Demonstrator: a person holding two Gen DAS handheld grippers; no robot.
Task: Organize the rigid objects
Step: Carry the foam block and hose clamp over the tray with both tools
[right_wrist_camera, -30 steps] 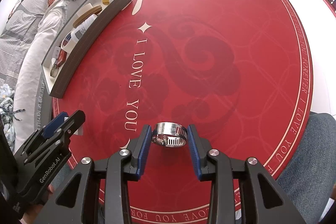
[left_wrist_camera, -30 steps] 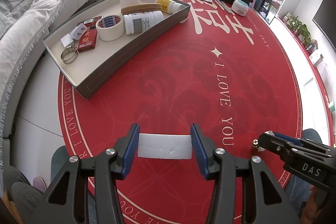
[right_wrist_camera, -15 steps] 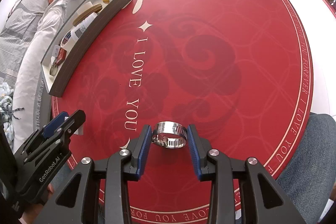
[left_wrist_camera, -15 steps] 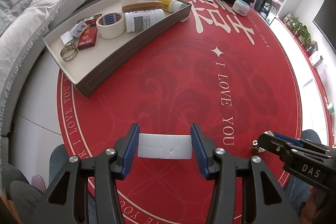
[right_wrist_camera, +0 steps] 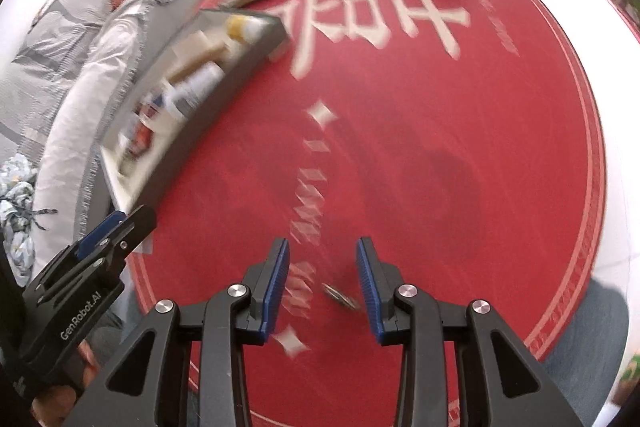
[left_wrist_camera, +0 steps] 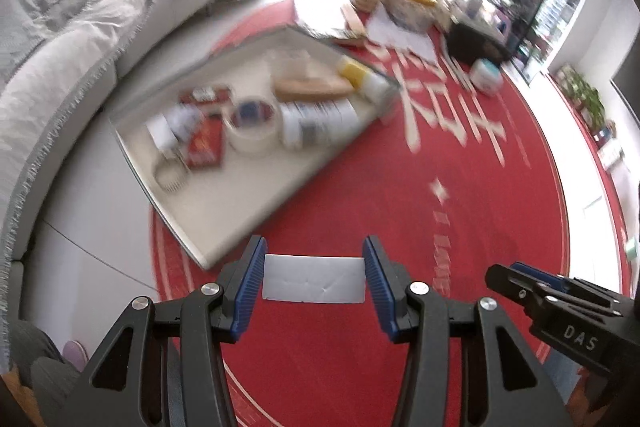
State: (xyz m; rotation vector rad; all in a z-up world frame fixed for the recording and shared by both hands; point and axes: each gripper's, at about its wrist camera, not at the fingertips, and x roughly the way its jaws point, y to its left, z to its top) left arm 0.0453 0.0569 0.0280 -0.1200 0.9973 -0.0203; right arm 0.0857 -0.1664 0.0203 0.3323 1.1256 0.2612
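My left gripper (left_wrist_camera: 314, 279) is shut on a flat white block (left_wrist_camera: 314, 278) and holds it above the red round table, close to the near corner of the shallow tray (left_wrist_camera: 248, 203). The tray holds a tape roll (left_wrist_camera: 252, 129), a white bottle (left_wrist_camera: 318, 121), a red box (left_wrist_camera: 206, 145) and a metal hose clamp (left_wrist_camera: 170, 179). My right gripper (right_wrist_camera: 323, 279) stands open above the table. A second metal hose clamp (right_wrist_camera: 341, 297) shows blurred between its fingers, low and near the right finger, touching neither pad. The tray also shows in the right wrist view (right_wrist_camera: 180, 131).
A white jar (left_wrist_camera: 486, 77), a black box (left_wrist_camera: 476, 43), papers and food packs crowd the table's far edge. A covered sofa (left_wrist_camera: 72, 39) runs along the left. The other gripper shows at each view's side (left_wrist_camera: 560, 307) (right_wrist_camera: 80, 267).
Both grippers have moved forward toward the tray, blurring the views. The right gripper no longer clamps the metal hose clamp, which has dropped low between its fingers. The left still holds the white block.
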